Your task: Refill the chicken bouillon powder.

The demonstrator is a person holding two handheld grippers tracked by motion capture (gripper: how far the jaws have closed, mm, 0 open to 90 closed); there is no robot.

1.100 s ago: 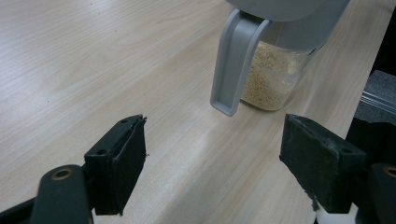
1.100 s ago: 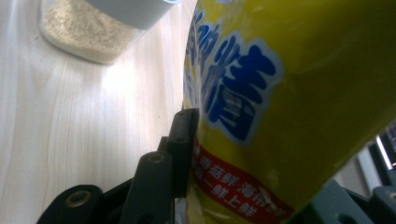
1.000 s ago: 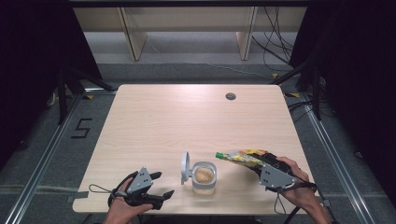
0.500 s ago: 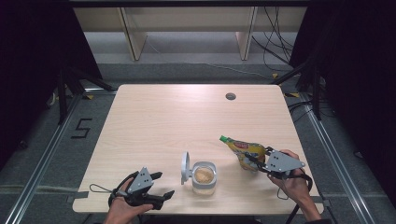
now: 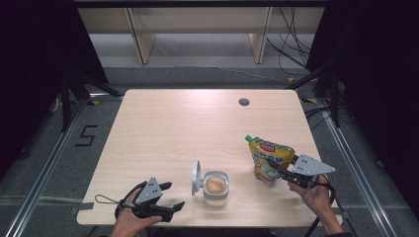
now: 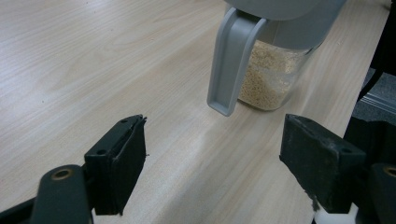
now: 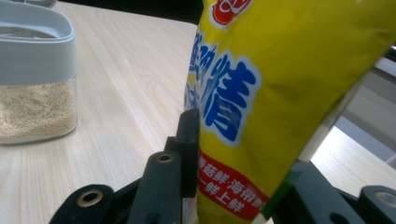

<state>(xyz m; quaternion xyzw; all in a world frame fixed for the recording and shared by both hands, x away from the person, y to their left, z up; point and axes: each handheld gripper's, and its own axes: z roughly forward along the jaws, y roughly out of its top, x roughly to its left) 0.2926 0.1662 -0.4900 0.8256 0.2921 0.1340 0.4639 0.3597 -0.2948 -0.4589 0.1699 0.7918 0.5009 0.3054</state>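
pouch (image 5: 267, 160) clamped, right jaws | near table's (image 5: 163, 123) right edge

left tongs (image 5: 167, 196): black jaws, brass rivets, grey three-cornered plate, looped black cable | right tongs (image 5: 272, 167): black, grey plate, trailing cable

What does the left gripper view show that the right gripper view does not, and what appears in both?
Left gripper view alone: the open left claw with bare table between its pads, and the jar's flipped-open grey lid hanging down the jar's side.

Right gripper view alone: the right claw clamped on a yellow seasoning pouch with blue and red print, held upright.

Both: the clear jar with a grey top, partly filled with pale granules, and the light wooden table.
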